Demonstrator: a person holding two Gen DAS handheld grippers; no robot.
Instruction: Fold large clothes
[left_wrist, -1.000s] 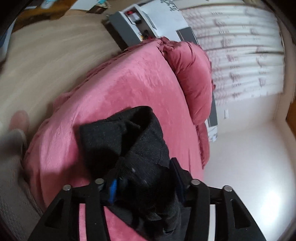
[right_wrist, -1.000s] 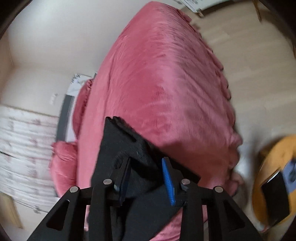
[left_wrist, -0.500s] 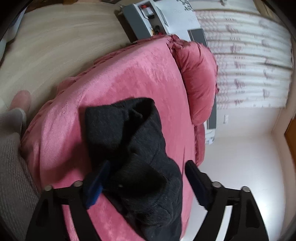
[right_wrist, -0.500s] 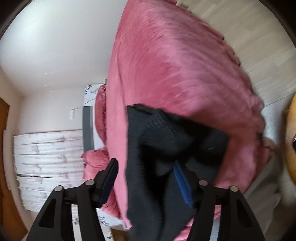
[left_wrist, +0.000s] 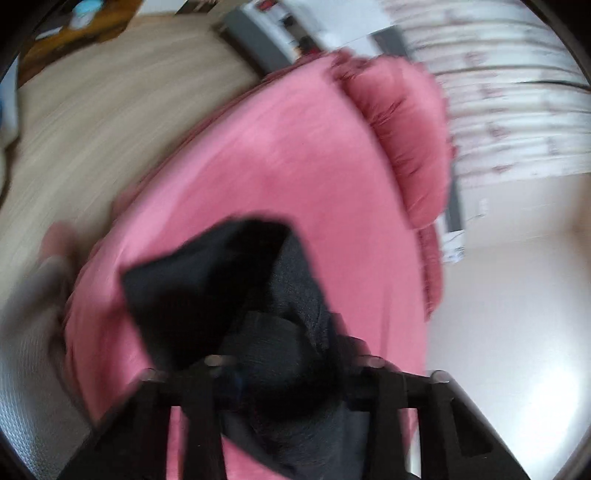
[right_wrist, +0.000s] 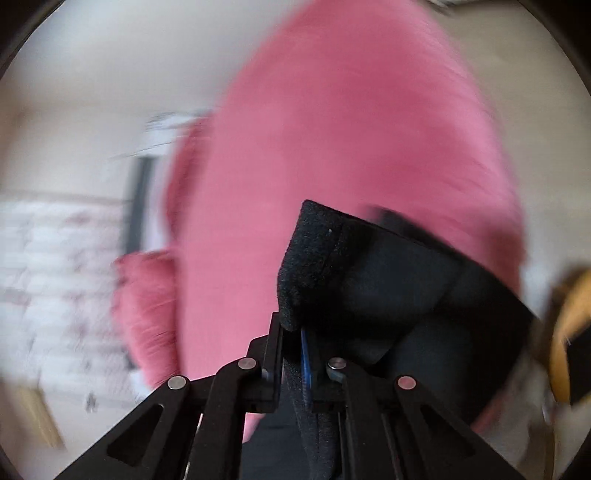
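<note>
Left wrist view, tool: the left tool (left_wrist: 288, 373) is clamped on a thick bunch of the black garment (left_wrist: 221, 291).
Left wrist view, garment: dark knit fabric is lifted off the pink bed (left_wrist: 280, 162), one flap hanging out to the left.
Left wrist view, surroundings: pink pillow (left_wrist: 406, 136) at the far end, wooden floor (left_wrist: 110, 110) beyond, picture smeared.
Right wrist view, tool: the right tool (right_wrist: 293, 350) is pinched together on a folded edge of the black garment (right_wrist: 388, 280).
Right wrist view, garment: it stretches off to the right above the pink bed (right_wrist: 351, 140).
Right wrist view, surroundings: pink pillow (right_wrist: 144, 306) at left, heavily blurred.
</note>
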